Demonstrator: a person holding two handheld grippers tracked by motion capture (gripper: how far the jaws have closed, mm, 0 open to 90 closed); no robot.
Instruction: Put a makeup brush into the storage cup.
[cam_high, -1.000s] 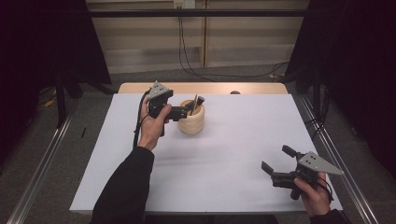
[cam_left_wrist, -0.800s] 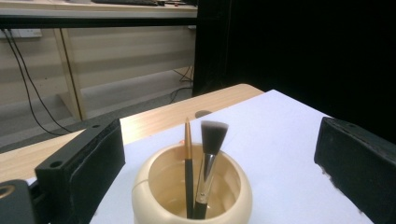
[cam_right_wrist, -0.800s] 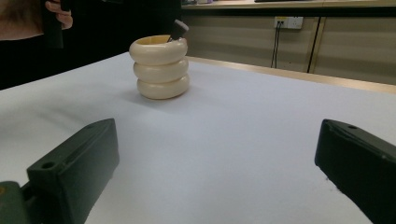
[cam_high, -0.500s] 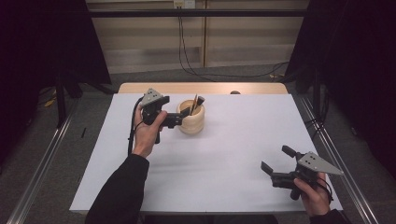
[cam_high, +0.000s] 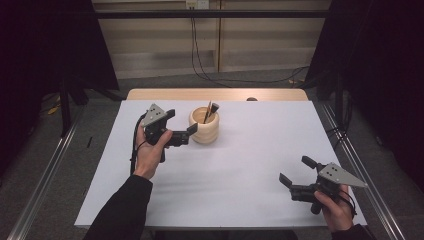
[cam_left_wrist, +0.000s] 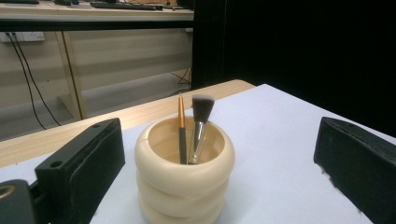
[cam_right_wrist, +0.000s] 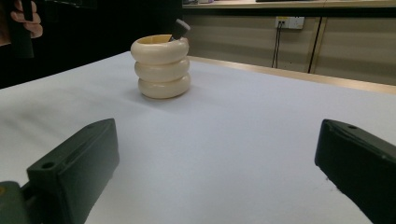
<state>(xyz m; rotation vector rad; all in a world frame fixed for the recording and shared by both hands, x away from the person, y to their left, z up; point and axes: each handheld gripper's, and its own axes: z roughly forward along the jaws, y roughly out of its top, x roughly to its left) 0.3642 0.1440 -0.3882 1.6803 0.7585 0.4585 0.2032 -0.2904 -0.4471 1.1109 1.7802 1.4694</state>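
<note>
Cream-coloured, the ringed holder sits low centre between the left gripper's wide-open jaws. Closing carelessly could tip it, spilling the brushes. The right gripper, lower right, is open and empty.

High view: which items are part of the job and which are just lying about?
In the job:
- ribbed cream brush holder
- makeup brush standing in it
- thin gold-handled brush beside it
- left hand-held gripper, open, next to the holder

Lying about:
- right hand-held gripper, open, idle at the near corner
- small dark object on the table's far edge
- floor cables
</note>
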